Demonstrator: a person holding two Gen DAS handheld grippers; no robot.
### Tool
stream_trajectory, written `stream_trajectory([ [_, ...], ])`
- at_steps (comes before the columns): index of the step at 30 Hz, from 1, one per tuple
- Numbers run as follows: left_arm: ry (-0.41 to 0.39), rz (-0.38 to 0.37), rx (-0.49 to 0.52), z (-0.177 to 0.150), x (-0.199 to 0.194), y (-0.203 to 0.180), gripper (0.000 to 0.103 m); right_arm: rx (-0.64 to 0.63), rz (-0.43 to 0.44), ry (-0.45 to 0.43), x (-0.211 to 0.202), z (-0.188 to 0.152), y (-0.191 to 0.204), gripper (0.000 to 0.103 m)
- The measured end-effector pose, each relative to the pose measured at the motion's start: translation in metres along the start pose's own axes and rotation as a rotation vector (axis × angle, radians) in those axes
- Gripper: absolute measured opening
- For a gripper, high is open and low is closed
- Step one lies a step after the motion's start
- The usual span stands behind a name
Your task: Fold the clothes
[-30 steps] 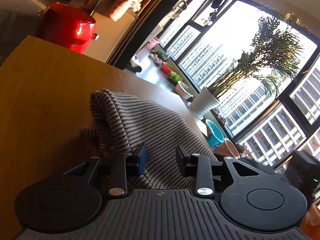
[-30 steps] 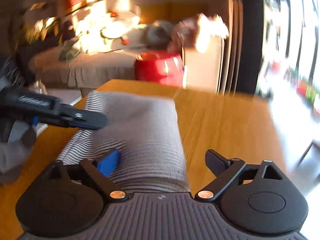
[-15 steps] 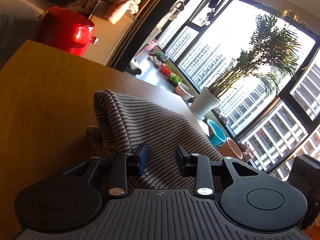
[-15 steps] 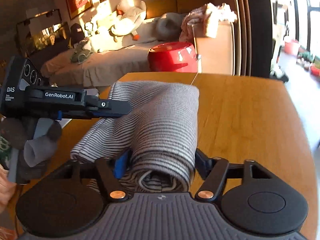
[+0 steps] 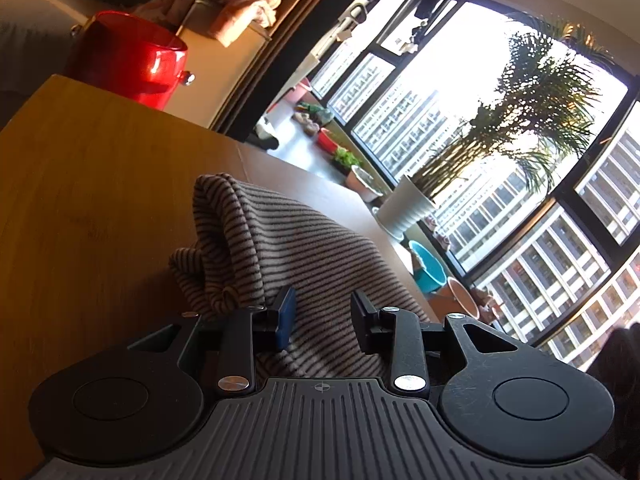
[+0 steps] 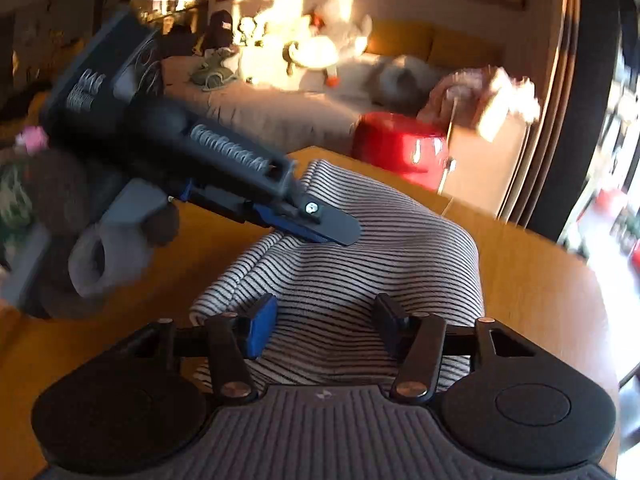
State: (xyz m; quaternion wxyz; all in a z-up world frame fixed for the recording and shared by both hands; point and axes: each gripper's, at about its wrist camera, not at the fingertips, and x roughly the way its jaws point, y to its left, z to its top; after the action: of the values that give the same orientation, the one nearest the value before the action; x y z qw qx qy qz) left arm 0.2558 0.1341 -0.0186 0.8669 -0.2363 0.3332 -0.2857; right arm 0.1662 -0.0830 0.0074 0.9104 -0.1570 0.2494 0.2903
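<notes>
A: Left wrist view first. What's the left hand-held gripper (image 5: 322,320) doing?

B: Jaws narrow, with a fold of the striped garment (image 5: 288,248) bunched between them. The blue pad (image 5: 285,320) sits against the cloth; can't tell if the black one presses it. Reads as clamped on the garment.

A: Where's the garment?

B: On the wooden surface (image 5: 92,200), folded into a thick bundle, one end humped up ahead of the jaws. Behind the surface's far edge: red pot (image 5: 132,64), pink cloth pile (image 5: 216,4) on a cabinet. A window (image 5: 460,120) with a potted palm (image 5: 532,112) is to the right.

A: Right wrist view?

B: Blurry. The right hand-held gripper (image 6: 322,330) has just been closing its jaws, the near end of the garment (image 6: 360,248) between them. Blue pad (image 6: 260,330) touches the cloth on the left; black pad sits on the stripes on the right. Not a confirmed squeeze, so I call it apart around the garment.

A: Left one visible there?

B: Yes, the left hand-held gripper (image 6: 332,232) comes in from the upper left, tip on the bundle's top left edge. A gloved hand (image 6: 68,208) holds its handle. Bed (image 6: 280,108) and red pot (image 6: 400,142) lie behind.
</notes>
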Motion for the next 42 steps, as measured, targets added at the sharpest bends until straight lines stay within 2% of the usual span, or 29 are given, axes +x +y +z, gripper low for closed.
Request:
stream_trajectory([
  [11,-0.003,-0.005,-0.004,0.000,0.001,0.001,0.034,0.049,0.018,-0.001,-0.007,0.002,-0.005,0.058],
  [14,-0.004,-0.006,-0.004,0.000,0.001,0.001,0.034,0.113,0.035,-0.026,-0.017,0.012,-0.019,0.070],
  [15,-0.004,-0.007,-0.005,0.000,0.001,0.001,0.034,0.132,0.011,-0.048,-0.021,0.015,-0.024,0.078],
  [18,-0.005,-0.009,-0.007,0.000,0.002,0.002,0.034,0.179,-0.093,-0.090,-0.029,0.016,-0.042,0.086],
  [19,-0.006,-0.010,-0.007,0.000,0.002,0.003,0.034,0.213,-0.109,-0.071,-0.027,0.013,-0.050,0.091],
  [21,-0.006,-0.013,-0.008,0.000,0.002,0.004,0.034,0.300,-0.106,-0.004,-0.016,0.004,-0.066,0.093],
  [23,-0.006,-0.016,-0.009,0.000,0.002,0.004,0.034,0.415,-0.051,0.063,0.000,-0.012,-0.078,0.093],
  [24,-0.007,-0.016,-0.008,0.000,0.002,0.004,0.034,0.478,-0.004,0.068,0.003,-0.018,-0.082,0.093],
  [25,-0.007,-0.016,-0.007,0.000,0.002,0.004,0.034,0.537,0.053,0.070,0.006,-0.021,-0.086,0.083],
  [26,-0.008,-0.013,-0.005,0.000,0.002,0.004,0.034,0.554,0.085,0.059,0.005,-0.021,-0.086,0.082],
  [28,-0.012,0.003,-0.002,0.001,0.001,0.004,0.035,0.498,0.094,0.007,-0.006,-0.012,-0.080,0.065],
  [30,-0.018,0.010,-0.007,0.001,0.000,0.007,0.035,0.467,0.115,-0.031,-0.014,-0.006,-0.078,0.064],
  [35,-0.011,-0.011,-0.018,0.002,0.000,0.006,0.035,0.440,0.034,0.073,0.002,-0.017,-0.074,0.067],
  [38,-0.011,0.014,-0.013,0.005,-0.006,-0.002,0.036,0.449,0.025,0.068,0.002,-0.021,-0.072,0.068],
  [40,-0.029,0.033,-0.022,0.008,-0.018,-0.009,0.052,0.427,0.011,0.066,0.001,-0.021,-0.068,0.068],
  [42,-0.060,0.072,0.013,0.008,-0.033,-0.021,0.057,0.412,0.002,0.064,0.003,-0.020,-0.067,0.068],
])
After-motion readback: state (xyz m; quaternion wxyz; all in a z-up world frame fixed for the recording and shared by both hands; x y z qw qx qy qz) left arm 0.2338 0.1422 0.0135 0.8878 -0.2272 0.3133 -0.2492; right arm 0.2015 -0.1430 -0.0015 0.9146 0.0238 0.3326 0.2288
